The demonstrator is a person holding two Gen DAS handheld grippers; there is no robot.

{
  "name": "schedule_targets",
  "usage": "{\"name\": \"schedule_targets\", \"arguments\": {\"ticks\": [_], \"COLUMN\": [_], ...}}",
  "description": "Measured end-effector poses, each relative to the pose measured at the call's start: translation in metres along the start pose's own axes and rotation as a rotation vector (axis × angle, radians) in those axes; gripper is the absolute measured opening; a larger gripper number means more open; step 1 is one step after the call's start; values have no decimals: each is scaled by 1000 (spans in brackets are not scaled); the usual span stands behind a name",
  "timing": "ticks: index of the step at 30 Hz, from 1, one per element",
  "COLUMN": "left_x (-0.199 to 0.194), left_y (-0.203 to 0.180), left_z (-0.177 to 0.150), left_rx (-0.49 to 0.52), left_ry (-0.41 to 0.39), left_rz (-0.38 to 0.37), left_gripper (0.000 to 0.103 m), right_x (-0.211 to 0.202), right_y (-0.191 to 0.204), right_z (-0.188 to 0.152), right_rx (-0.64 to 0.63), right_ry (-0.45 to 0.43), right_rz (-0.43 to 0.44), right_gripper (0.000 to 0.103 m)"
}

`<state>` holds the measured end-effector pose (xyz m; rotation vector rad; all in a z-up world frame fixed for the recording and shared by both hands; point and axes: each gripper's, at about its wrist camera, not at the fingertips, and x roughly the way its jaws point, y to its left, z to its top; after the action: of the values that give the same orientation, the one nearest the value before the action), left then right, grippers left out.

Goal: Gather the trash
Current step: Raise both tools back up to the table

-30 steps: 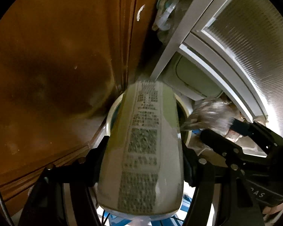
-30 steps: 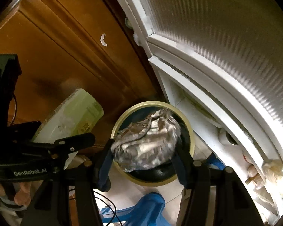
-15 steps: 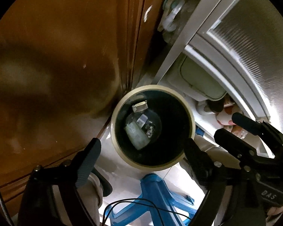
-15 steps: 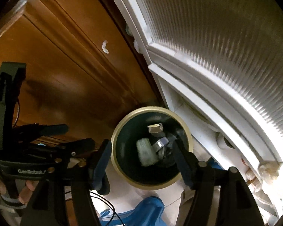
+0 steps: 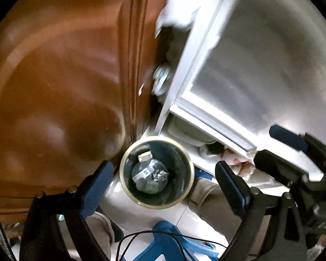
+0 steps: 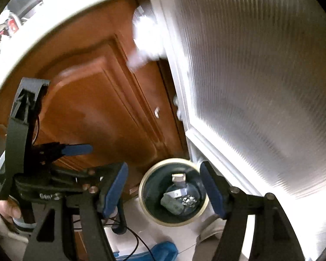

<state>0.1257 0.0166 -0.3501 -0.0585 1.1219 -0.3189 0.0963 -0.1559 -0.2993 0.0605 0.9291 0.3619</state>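
Observation:
A round dark bin (image 5: 122, 170) with a cream rim stands on the floor far below both grippers. In it lie a pale green carton (image 6: 171, 203), a crumpled foil wad (image 6: 188, 200) and a small box (image 6: 178, 177). The left wrist view shows the same foil wad (image 5: 160, 175) and box (image 5: 144, 156). My left gripper (image 5: 163, 167) hangs high over the bin, its jaws opening wide with nothing between them. My right gripper (image 6: 163, 169) is also above the bin (image 6: 142, 195), jaws opening and empty. Each gripper shows in the other's view: right (image 5: 278, 150), left (image 6: 87, 158).
A brown wooden cabinet door (image 5: 65, 87) fills the left. A white-framed ribbed glass door (image 6: 250, 87) rises on the right. A blue plastic stool (image 5: 169, 237) and a black cable (image 5: 141, 235) lie near the bin. The person's trouser leg (image 5: 208, 198) stands beside it.
A second ago the left gripper held the carton and the right held the foil wad over the bin. Both let go, the items dropped in, and both grippers rose.

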Motion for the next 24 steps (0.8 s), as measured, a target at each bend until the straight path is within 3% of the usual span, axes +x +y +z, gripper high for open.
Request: {"name": "schedule_targets", "arguments": {"ticks": [6,12,18,24], "left_x": [-68,-136,-204,-248], "left_y": [-22,-39,-54,-67], "left_z": [9,28,59,109], "left_rx": [44,75,123,155], "left_ry": [-82,-201,-301,-360], "left_rz": [-17,-35,-22,12], "left_gripper": [96,96,96,96], "right_x": [-73,-134,-191,-230], "right_y": [31,47,38,15], "right_z": [22,50,79,135], "right_rx": [-134,-147,-146,-126], "right_ry": [-132,-242,-326,-364], "right_rz": [-55,-104,-166,-242], "right_gripper": [70,70,69,69]}}
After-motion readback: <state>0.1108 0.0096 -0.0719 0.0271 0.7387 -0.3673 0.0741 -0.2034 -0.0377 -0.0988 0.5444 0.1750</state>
